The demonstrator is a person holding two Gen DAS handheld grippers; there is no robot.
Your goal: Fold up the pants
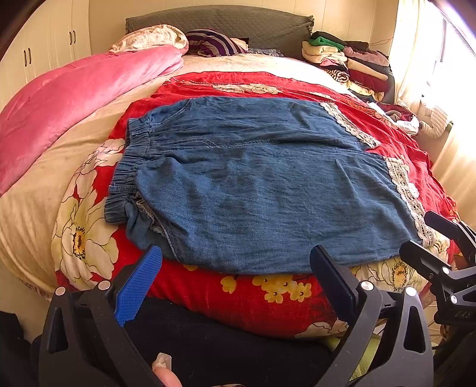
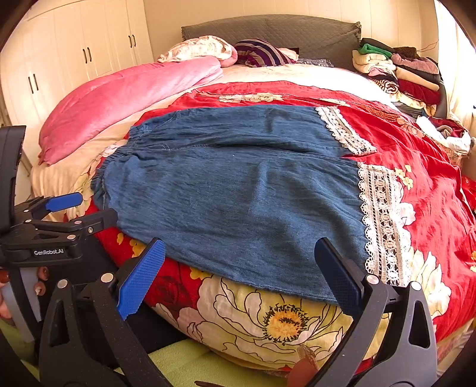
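Observation:
Blue denim pants lie flat across the red floral quilt, elastic waistband at the left, lace-trimmed leg hems at the right. One leg lies beyond the other. My left gripper is open at the near edge of the pants, with nothing between its fingers. My right gripper is open too, over the near leg's edge by the lace hem. The right gripper shows at the right edge of the left wrist view, and the left gripper at the left edge of the right wrist view.
A pink blanket lies along the bed's left side. Pillows and a grey headboard are at the far end. A pile of folded clothes sits at the far right. White wardrobe doors stand at left.

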